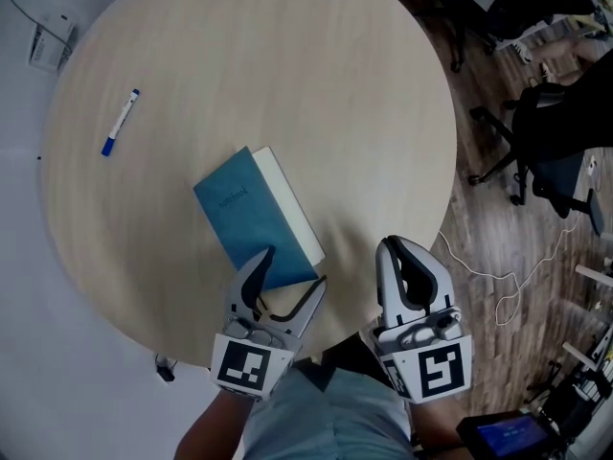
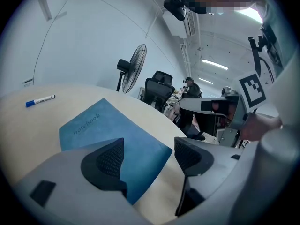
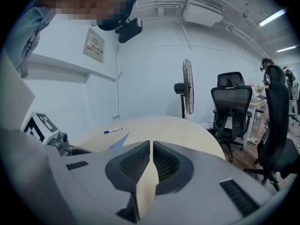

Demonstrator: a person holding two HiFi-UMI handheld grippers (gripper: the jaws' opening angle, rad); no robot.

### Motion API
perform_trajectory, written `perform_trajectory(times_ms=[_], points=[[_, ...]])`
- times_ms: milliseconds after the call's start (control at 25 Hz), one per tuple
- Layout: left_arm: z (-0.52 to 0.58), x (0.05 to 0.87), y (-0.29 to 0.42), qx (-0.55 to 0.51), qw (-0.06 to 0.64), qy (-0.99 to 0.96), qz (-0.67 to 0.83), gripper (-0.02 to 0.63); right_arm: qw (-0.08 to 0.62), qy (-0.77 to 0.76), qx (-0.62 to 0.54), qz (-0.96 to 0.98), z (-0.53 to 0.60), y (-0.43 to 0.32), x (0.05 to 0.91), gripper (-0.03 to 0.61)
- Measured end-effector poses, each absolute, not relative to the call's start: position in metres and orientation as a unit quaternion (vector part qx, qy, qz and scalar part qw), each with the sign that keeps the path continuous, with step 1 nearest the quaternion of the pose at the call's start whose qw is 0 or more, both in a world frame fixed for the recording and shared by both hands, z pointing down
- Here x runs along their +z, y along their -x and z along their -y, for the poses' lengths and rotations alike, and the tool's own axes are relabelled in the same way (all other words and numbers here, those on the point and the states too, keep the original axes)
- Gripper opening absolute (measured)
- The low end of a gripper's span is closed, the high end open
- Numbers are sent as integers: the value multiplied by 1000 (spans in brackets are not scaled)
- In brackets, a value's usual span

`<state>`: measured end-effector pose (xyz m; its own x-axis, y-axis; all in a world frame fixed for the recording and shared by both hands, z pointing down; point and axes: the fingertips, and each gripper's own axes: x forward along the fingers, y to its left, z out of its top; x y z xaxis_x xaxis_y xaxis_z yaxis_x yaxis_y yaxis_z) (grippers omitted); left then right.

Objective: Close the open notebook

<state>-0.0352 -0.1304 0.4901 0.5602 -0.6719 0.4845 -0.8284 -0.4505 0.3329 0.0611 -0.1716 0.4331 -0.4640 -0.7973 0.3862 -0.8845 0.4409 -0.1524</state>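
A blue notebook [image 1: 254,217] lies shut on the round wooden table [image 1: 316,75], cover up, its page edges showing along the right side. In the left gripper view its cover [image 2: 108,130] reads "notebook". My left gripper [image 1: 295,268] is open at the notebook's near corner, one jaw over the cover and the other off its edge; nothing is held [image 2: 149,154]. My right gripper [image 1: 395,245] is shut and empty by the table's near edge, to the right of the notebook [image 3: 151,161].
A blue-capped marker pen [image 1: 121,121] lies at the table's far left. Office chairs [image 1: 536,151] and a loose white cable [image 1: 488,276] are on the wooden floor to the right. A standing fan [image 2: 133,62] is beyond the table.
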Motion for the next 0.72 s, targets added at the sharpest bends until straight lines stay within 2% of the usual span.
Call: perform_trajectory(times_ms=[720], points=[[136,549,12,230,302,-834,400,344,142,-532,197,811,174,-95,470,49]])
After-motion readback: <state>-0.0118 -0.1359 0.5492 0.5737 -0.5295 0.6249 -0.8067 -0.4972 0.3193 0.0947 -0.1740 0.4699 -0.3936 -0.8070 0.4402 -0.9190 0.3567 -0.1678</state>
